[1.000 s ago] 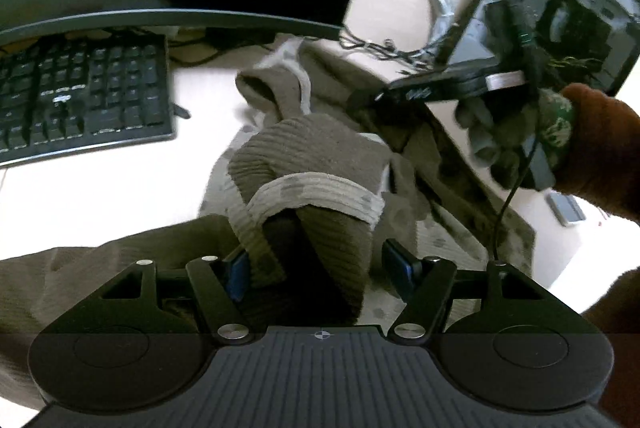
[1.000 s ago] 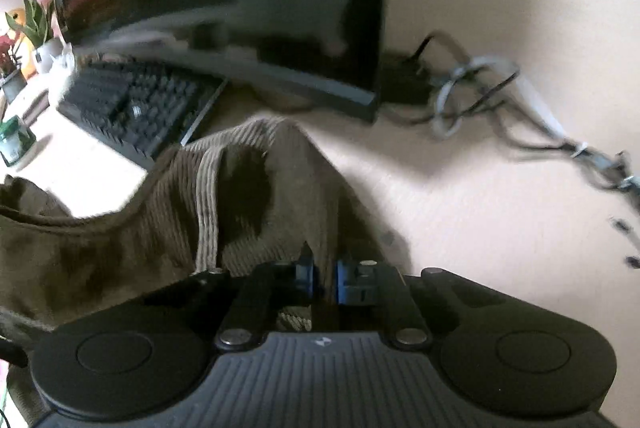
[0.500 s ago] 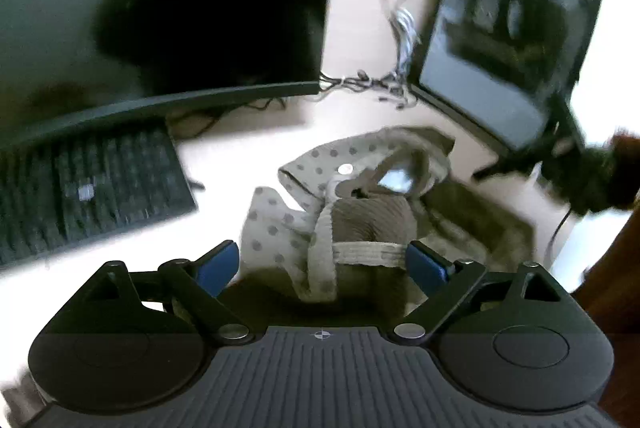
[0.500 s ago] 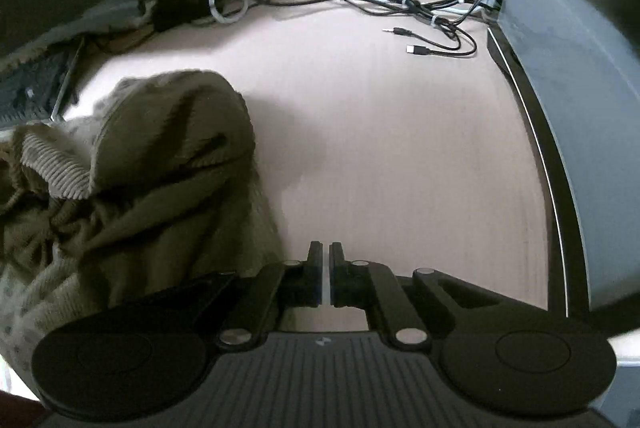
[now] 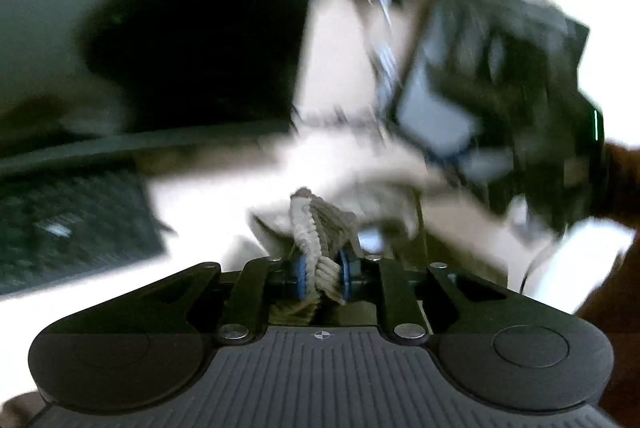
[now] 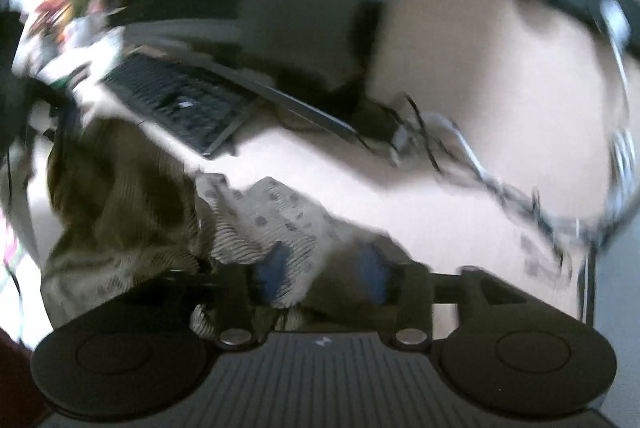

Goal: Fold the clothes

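No writing can be read in either view; both are smeared by motion blur, and the keyboard (image 6: 180, 108) legends are only pale specks. No container shows clearly.

The left hand-held gripper (image 5: 322, 270) has its blue-padded fingers (image 5: 301, 274) pressed together on a ribbed, pale band of the garment (image 5: 316, 228); the brown corduroy bunches up just past the tips and trails off to the right over the table (image 5: 200, 204).

The right hand-held gripper (image 6: 324, 274) is spread, its blue pads standing apart. A fold of the garment (image 6: 120, 204) lies between them: pale lining with dark dots and a ribbed edge, whether it touches either pad I cannot tell. The brown bulk of the cloth is heaped to the left on the table (image 6: 400, 196), near the keyboard's front edge.

Behind the keyboard stands a dark monitor (image 6: 312, 8). Cables (image 6: 480, 180) lie tangled on the table to the right, well apart from the cloth. In the left view a second screen (image 5: 480, 80) tilts at the right
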Tool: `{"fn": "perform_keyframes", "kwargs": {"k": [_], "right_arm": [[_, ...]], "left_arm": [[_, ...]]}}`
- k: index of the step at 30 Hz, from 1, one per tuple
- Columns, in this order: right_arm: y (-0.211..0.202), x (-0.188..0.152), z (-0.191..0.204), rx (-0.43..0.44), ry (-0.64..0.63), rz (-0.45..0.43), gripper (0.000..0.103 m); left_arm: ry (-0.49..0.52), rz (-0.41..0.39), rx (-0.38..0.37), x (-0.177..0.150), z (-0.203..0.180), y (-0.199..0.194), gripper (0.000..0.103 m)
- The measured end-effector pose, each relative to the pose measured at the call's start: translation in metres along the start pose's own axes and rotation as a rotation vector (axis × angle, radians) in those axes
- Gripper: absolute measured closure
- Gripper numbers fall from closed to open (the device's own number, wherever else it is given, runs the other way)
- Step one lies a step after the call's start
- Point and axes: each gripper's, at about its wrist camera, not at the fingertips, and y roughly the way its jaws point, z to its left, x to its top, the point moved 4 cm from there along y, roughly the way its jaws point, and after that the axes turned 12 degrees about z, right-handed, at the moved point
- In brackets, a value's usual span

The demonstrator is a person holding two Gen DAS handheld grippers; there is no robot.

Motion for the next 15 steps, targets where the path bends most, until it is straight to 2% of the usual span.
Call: {"fn": "perform_keyframes", "kwargs": {"k": [3, 5, 6, 8, 10, 13, 15], "right_arm": [[-0.002, 0.008, 0.023, -0.004, -0.164, -0.029, 0.044], [0.008, 0.011, 0.035, 0.013, -0.229, -0.019, 0.044], [0.013, 0.011, 0.038, 0.014, -0.251, -0.014, 0.043], [0.025, 0.012, 0.042, 0.004, -0.291, 0.0, 0.042], [0.036, 0.015, 0.043, -0.017, -0.326, 0.019, 0.041], [0.05, 0.011, 0.046, -0.034, -0.422, 0.063, 0.04], [0.055, 0.008, 0.052, -0.03, -0.504, 0.07, 0.039]], "left_arm": [[0.012, -0.057, 0.053, 0.0, 0.005, -0.03, 0.085], [0.015, -0.051, 0.077, -0.007, 0.006, -0.04, 0.083], [0.009, -0.036, 0.086, -0.013, 0.006, -0.043, 0.078], [-0.012, -0.004, 0.089, -0.024, 0.008, -0.045, 0.067], [-0.021, 0.038, 0.117, -0.034, 0.009, -0.042, 0.042], [0.021, 0.098, 0.154, -0.038, 0.005, -0.029, 0.02], [0.065, 0.132, 0.147, -0.034, 0.001, -0.014, 0.007]]}}
